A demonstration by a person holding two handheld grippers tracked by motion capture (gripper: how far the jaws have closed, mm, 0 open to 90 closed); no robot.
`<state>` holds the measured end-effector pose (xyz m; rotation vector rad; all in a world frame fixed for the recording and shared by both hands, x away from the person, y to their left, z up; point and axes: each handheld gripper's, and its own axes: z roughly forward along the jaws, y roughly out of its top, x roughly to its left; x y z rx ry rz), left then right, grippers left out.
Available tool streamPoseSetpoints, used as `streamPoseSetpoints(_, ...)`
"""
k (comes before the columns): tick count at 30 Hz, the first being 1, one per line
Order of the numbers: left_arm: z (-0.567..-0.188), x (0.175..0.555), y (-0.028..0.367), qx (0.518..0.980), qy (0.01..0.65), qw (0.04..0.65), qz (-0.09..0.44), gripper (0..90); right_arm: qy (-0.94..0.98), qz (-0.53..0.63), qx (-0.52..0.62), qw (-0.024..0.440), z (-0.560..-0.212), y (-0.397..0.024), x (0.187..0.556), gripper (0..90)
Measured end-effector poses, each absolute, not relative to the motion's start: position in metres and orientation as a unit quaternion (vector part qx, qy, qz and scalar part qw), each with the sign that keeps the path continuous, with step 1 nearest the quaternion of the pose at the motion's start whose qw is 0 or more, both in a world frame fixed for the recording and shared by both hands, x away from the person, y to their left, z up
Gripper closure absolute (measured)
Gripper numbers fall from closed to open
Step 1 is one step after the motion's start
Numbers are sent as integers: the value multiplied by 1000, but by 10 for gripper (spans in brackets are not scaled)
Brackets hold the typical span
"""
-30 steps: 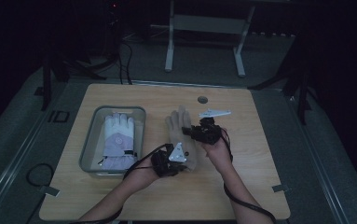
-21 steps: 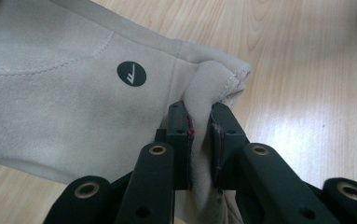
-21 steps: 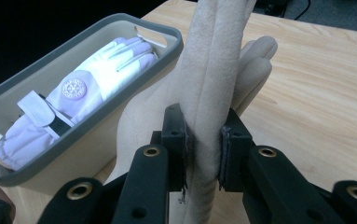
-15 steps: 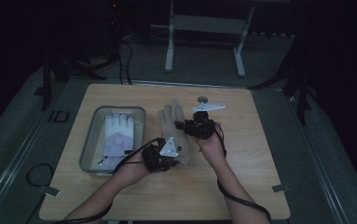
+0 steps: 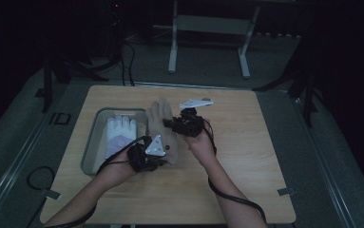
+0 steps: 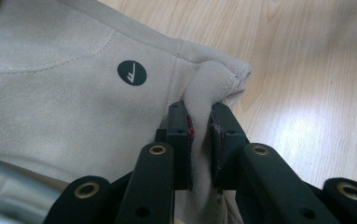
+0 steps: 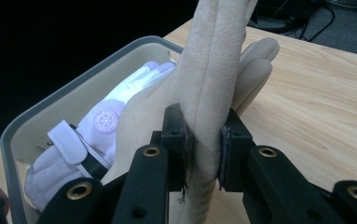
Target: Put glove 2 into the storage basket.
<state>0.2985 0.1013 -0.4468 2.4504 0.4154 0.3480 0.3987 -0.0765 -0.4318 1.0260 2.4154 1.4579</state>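
A beige glove (image 5: 163, 123) is held between both grippers above the wooden table (image 5: 246, 156), just right of the grey tray (image 5: 90, 142). My left gripper (image 5: 163, 153) is shut on the glove's cuff corner (image 6: 203, 98), near a round black logo (image 6: 132, 73). My right gripper (image 5: 170, 122) is shut on the glove's fingers (image 7: 209, 93), which stand upright between the pads. A white glove (image 5: 119, 134) with a purple round emblem lies in the tray (image 7: 41, 116).
A small round object (image 5: 207, 99) lies near the table's far edge. A metal stand's legs (image 5: 208, 42) rise on the floor behind the table. Cables trail from both grippers over the near part of the table.
Both grippers have moved left and away toward the tray with the beige glove, lifting it a little. The grips have not changed.
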Motion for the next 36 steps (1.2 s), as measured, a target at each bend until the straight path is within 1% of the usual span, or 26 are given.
streamPoseSetpoints(11,-441,293,132,927,179,294,147,803,809,487,325,56,-430,-38,405,757)
streamPoseSetpoints(18,-444,291,151,926,194,288,146,803,811,488,320,46,-434,-15,406,757)
streamPoseSetpoints(31,-448,280,205,917,238,280,153,803,829,478,287,30,-437,51,408,757)
streamPoseSetpoints(36,-449,279,216,914,247,283,154,802,831,477,284,30,-439,63,410,757)
